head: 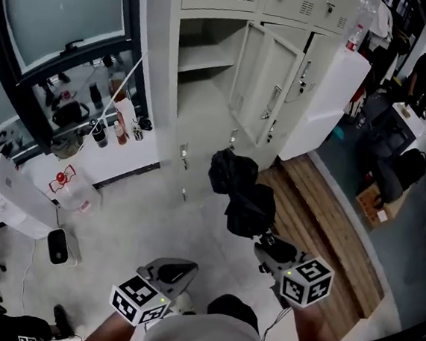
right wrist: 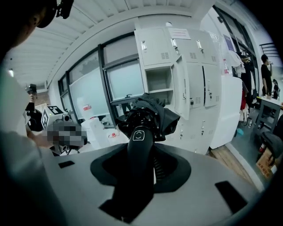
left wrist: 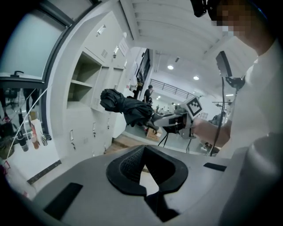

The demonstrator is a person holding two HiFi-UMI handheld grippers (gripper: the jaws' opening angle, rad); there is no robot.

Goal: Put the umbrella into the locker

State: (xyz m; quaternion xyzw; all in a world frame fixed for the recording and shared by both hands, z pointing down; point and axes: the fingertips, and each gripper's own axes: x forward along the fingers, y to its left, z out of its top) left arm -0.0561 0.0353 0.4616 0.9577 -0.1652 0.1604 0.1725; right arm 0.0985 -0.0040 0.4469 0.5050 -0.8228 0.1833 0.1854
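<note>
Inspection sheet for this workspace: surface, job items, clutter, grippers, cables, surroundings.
Surface: pale floor; wooden platform at right.
Job's things: folded black umbrella, held by its handle; locker, door open.
Clutter: bottles by the window; plastic jug below them.
Grippers: right gripper shut on umbrella handle; left gripper open, nothing between fingers.
Cables: thin white cord slanting across window.
Surroundings: person at desk, far right.
</note>
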